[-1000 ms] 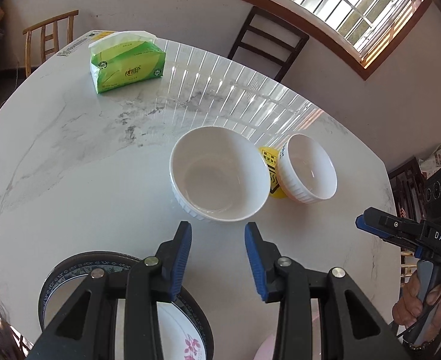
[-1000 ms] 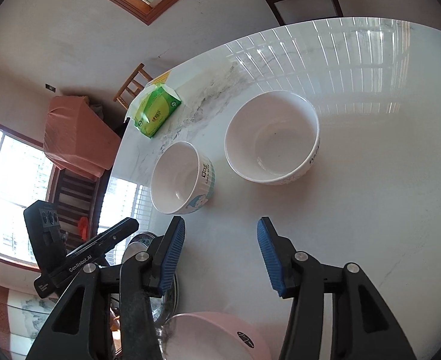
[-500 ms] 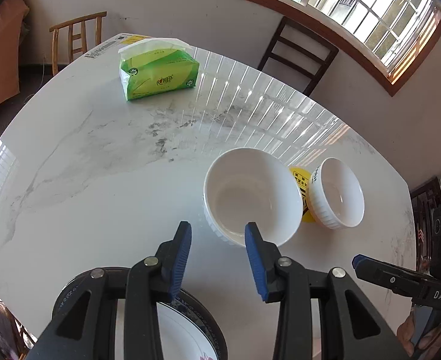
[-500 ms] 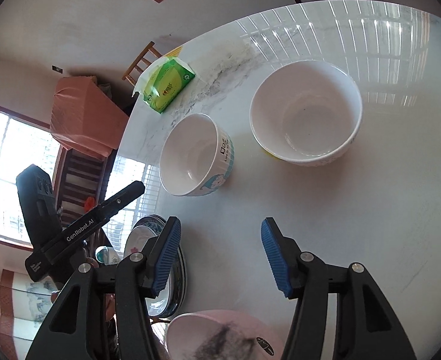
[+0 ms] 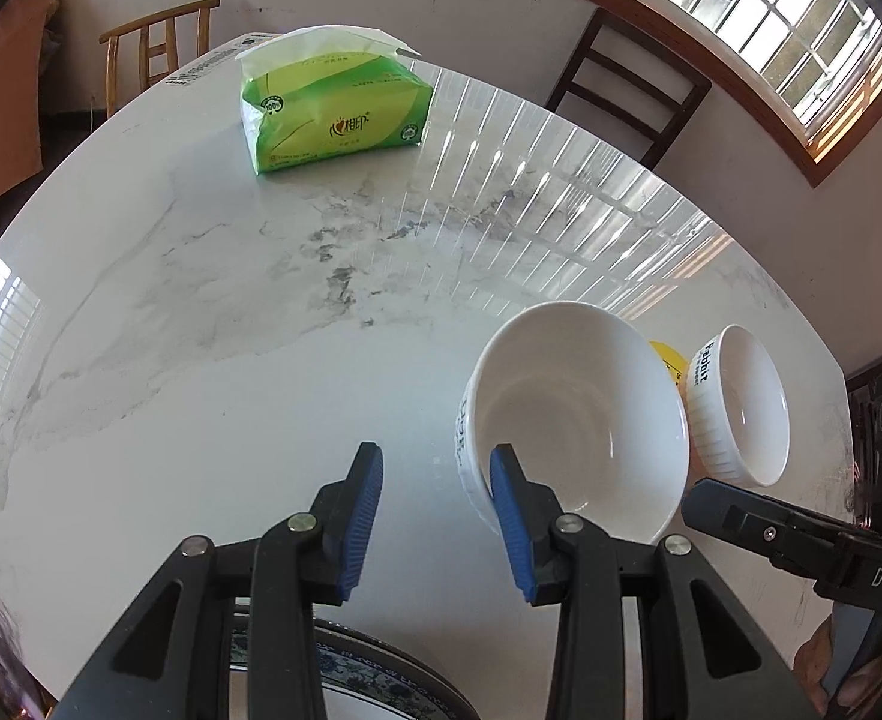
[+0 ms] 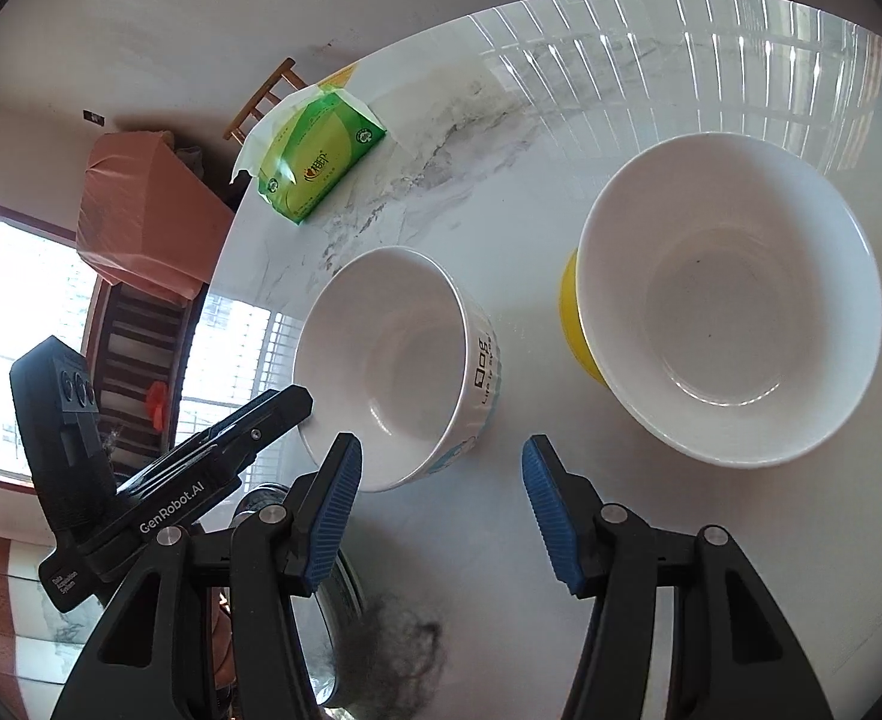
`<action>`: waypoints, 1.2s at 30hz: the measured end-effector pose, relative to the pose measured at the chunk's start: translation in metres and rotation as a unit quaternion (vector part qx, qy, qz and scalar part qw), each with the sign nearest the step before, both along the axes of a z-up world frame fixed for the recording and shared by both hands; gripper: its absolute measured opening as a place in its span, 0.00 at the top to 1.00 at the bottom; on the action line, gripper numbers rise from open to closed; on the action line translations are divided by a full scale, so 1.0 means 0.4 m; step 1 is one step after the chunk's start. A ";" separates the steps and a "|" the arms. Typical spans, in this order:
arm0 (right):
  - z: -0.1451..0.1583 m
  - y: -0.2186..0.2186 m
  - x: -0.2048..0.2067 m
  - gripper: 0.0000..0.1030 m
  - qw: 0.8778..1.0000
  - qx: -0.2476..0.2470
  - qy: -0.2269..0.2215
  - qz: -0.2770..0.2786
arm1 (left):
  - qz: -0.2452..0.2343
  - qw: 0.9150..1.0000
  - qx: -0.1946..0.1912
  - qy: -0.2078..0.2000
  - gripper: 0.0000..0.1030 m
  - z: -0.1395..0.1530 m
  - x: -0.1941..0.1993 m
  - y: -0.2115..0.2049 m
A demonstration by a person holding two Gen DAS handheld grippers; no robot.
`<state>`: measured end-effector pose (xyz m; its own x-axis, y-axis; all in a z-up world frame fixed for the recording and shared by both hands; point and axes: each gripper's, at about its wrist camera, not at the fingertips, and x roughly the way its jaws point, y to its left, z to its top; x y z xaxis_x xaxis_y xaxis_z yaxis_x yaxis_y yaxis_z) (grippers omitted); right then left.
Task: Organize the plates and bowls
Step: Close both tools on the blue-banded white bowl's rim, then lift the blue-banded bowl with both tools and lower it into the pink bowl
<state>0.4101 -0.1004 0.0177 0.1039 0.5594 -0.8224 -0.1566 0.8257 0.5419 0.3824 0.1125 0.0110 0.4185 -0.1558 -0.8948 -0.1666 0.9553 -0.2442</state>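
My left gripper [image 5: 435, 495] is open with only bare table between its blue pads. Its right fingertip [image 5: 504, 480] is at the near left rim of a white ribbed bowl [image 5: 579, 414] with print on its side; whether they touch I cannot tell. Right of that stands a second white bowl [image 5: 741, 408] with a yellow outside. My right gripper [image 6: 441, 480] is open and empty, hovering just short of the printed bowl [image 6: 393, 360], with the yellow-sided bowl [image 6: 729, 300] to its right. A blue-patterned plate [image 5: 369, 675] lies under the left gripper.
A green tissue pack [image 5: 333, 114] lies at the far side of the white marble table [image 5: 201, 360]. Two chairs stand beyond the table's far edge. The plate's rim [image 6: 345, 588] shows beside the right gripper's left finger, near the table's edge.
Both grippers have moved down and forward toward the bowls, which look larger. The left gripper has shifted left, off the bowl's centre, and the right jaws stand slightly wider.
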 end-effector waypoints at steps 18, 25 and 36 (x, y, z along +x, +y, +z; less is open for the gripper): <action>0.070 -0.025 -0.093 0.82 0.998 -0.010 -0.036 0.042 | -0.026 1.000 -0.001 -0.011 0.86 0.051 -0.100 -0.097; 0.159 -0.083 -0.211 0.82 0.997 -0.005 -0.057 0.050 | -0.044 0.998 -0.014 -0.034 0.85 0.143 -0.211 -0.147; 0.245 -0.188 -0.433 0.82 0.995 0.009 -0.084 0.047 | -0.106 0.993 -0.009 -0.060 0.83 0.231 -0.437 -0.244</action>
